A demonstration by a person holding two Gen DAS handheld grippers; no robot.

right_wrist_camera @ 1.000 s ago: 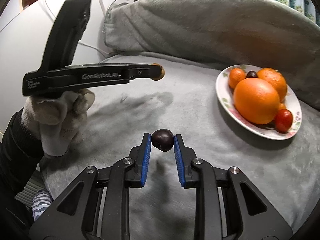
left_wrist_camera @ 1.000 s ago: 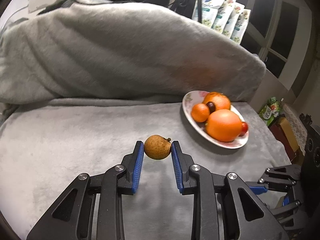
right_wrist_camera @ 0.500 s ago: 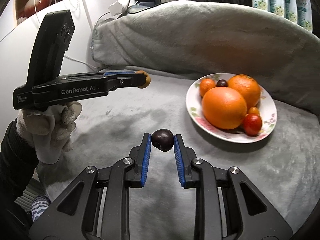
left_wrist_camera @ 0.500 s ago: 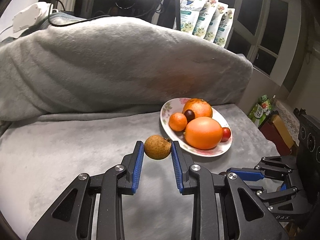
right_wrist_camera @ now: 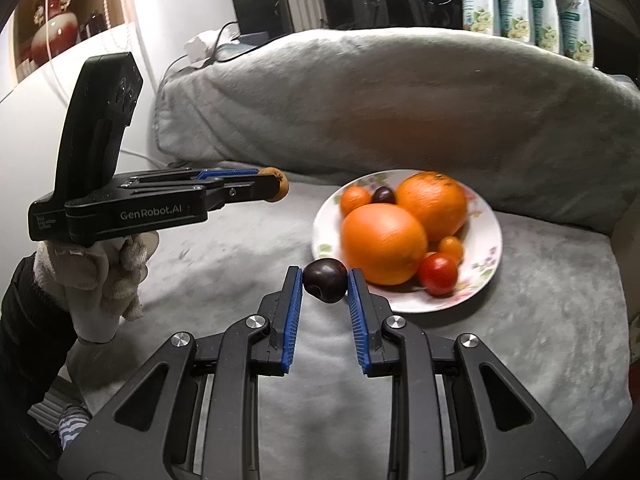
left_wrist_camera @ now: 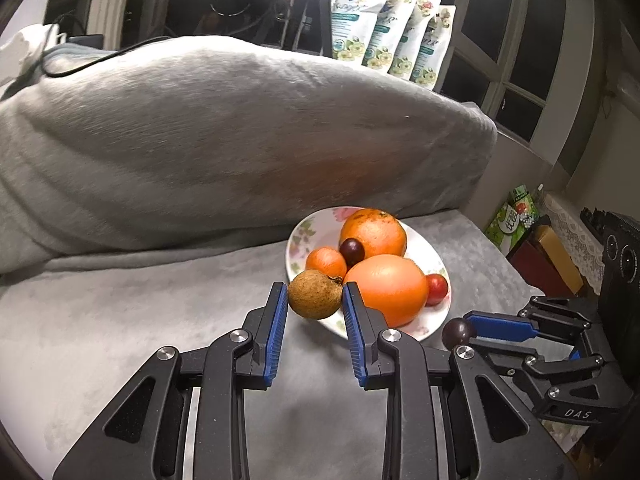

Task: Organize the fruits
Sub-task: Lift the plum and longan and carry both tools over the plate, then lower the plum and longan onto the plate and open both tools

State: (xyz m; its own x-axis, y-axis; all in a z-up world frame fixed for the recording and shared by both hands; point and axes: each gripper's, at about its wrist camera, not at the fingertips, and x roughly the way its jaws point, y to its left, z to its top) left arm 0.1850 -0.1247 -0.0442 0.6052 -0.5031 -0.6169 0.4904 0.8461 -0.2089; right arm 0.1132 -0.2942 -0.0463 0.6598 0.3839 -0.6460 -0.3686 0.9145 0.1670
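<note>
My left gripper [left_wrist_camera: 315, 295] is shut on a round brown fruit [left_wrist_camera: 315, 294], held just at the near rim of a flowered white plate [left_wrist_camera: 298, 240]. On the plate lie two big oranges [left_wrist_camera: 386, 290], a small orange, a dark grape and a red tomato. My right gripper [right_wrist_camera: 324, 286] is shut on a dark purple grape [right_wrist_camera: 325, 281], level with the plate's [right_wrist_camera: 486, 276] left front rim. From the right wrist view the left gripper [right_wrist_camera: 276, 189] shows at the left with the brown fruit [right_wrist_camera: 279, 189] at its tips. The right gripper [left_wrist_camera: 460, 330] with its grape [left_wrist_camera: 457, 331] shows at lower right in the left wrist view.
A grey blanket covers the surface [left_wrist_camera: 120, 320] and a tall padded hump [left_wrist_camera: 220, 140] behind the plate. Refill pouches [left_wrist_camera: 392, 36] stand by a dark window. Boxes and a green pack [left_wrist_camera: 516, 216] sit off the right edge. A gloved hand [right_wrist_camera: 104, 280] holds the left gripper.
Both grippers have carried their fruits closer to the plate, which now sits nearer the middle of both views. Neither grip has changed.
</note>
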